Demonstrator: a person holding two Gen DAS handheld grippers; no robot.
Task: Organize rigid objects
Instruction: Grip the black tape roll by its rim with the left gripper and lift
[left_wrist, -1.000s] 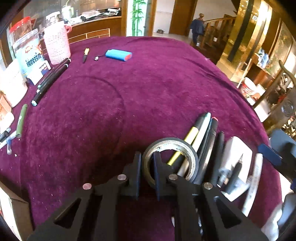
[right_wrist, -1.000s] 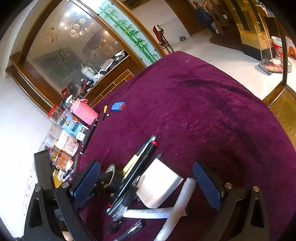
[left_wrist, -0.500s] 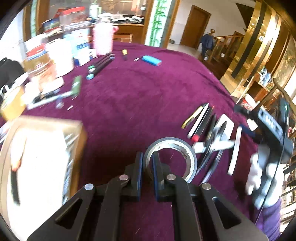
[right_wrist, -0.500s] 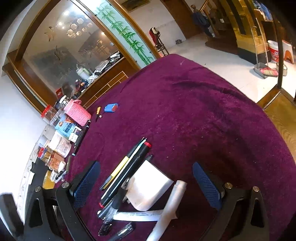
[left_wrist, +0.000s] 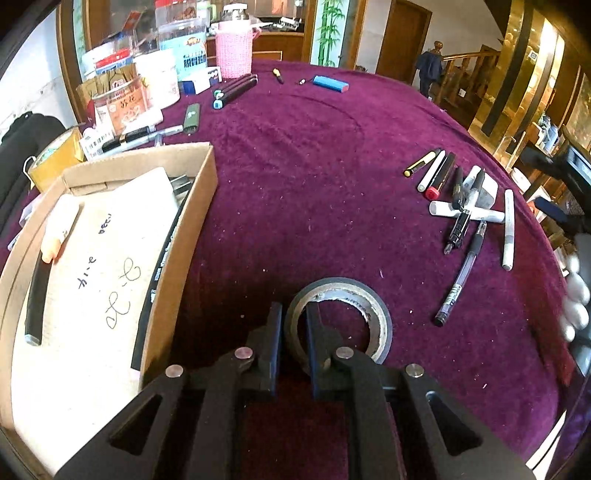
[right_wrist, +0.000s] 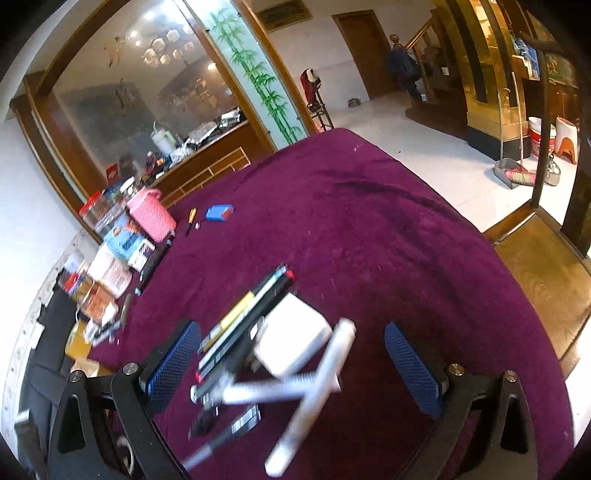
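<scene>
The cardboard box (left_wrist: 177, 236), absent from the left wrist view a second ago and only a blur at its left edge half a second ago, now fills the left of that view in sharp focus, holding a white sheet (left_wrist: 99, 280) with handwriting. Just right of the box wall, the left tool (left_wrist: 293, 343) carries the roll of black tape (left_wrist: 373, 314), which a second ago lay against the pens; its jaws straddle the near wall of the roll, one finger outside and one inside the core, and are beginning to part with the tape wall between them. Whether the roll rests on the purple table (left_wrist: 314, 177) or hangs above it cannot be told. Farther right, the cluster of pens and markers (left_wrist: 461, 199) now lies well apart from the tape. In the right wrist view, the right tool (right_wrist: 291, 362) hangs with its blue-padded jaws wide apart above the same pens and a white block (right_wrist: 291, 343), gripping nothing; the picture is motion-blurred, unlike before.
</scene>
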